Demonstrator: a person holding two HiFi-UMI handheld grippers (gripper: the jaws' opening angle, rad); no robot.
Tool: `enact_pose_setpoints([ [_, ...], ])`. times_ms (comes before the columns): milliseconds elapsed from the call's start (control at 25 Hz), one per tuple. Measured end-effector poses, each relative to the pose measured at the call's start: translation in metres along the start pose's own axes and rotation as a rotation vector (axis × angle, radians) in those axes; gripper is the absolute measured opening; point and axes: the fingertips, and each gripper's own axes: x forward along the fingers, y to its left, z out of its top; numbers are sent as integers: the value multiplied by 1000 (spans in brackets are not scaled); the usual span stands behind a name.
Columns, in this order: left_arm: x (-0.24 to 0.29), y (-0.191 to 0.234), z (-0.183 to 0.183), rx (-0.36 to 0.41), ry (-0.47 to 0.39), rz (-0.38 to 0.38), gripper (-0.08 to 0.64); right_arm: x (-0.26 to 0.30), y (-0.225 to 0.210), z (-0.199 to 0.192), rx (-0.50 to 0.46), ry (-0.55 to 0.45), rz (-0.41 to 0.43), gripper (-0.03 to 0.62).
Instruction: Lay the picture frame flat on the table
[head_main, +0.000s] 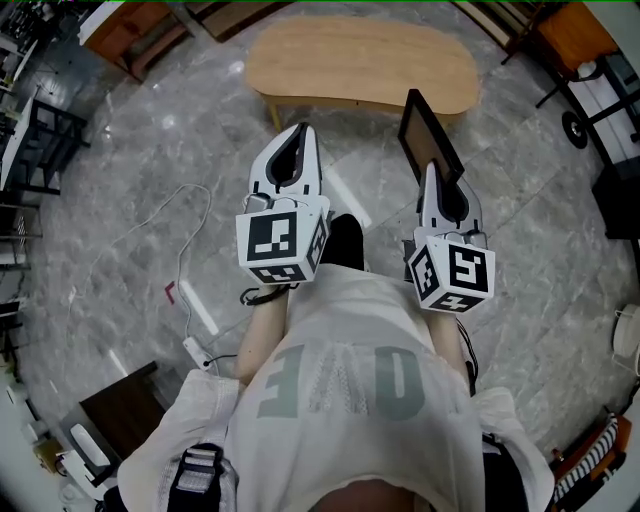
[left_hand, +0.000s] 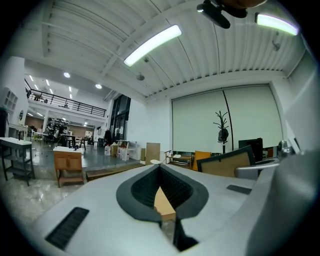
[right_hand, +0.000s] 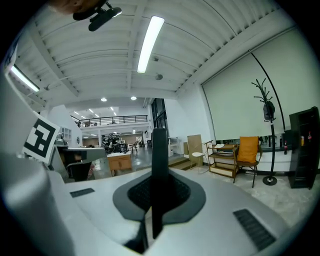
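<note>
Right tongs (head_main: 433, 172) clamped on dark-rimmed rectangular picture frame (head_main: 425, 128), left tongs (head_main: 303, 132) pressed together, empty, both short of light oval wooden bench (head_main: 360, 60).

Oval wood table (head_main: 360, 62) on grey marble floor (head_main: 110, 230); white cable (head_main: 182, 280), pwr strip (head_main: 194, 350) on floor

Dark picture frame (head_main: 429, 134), upright, gripped above floor

- Left gripper (head_main: 304, 132) held level ahead of the torso, jaws together, nothing gripped.
- Right gripper (head_main: 432, 172) alongside, tipped slightly downward, jaws clamped on the edge of the picture frame (head_main: 428, 135).
</note>
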Motion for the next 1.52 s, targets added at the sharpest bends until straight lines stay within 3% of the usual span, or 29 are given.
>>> enact_pose_setpoints([
  [440, 38, 8, 13, 27, -56, 0, 9, 22, -29, 12, 6, -60, -39, 17],
  [840, 103, 29, 10, 8, -45, -15, 9, 75, -46, 16, -10, -53, -81, 17],
  [1200, 177, 75, -2, 0, 4, -35, 9, 164, -32, 14, -9, -10, -75, 17],
  [1520, 275, 136, 20, -11, 7, -96, 9, 279, -19, 46, -18, 4, -109, 17],
])
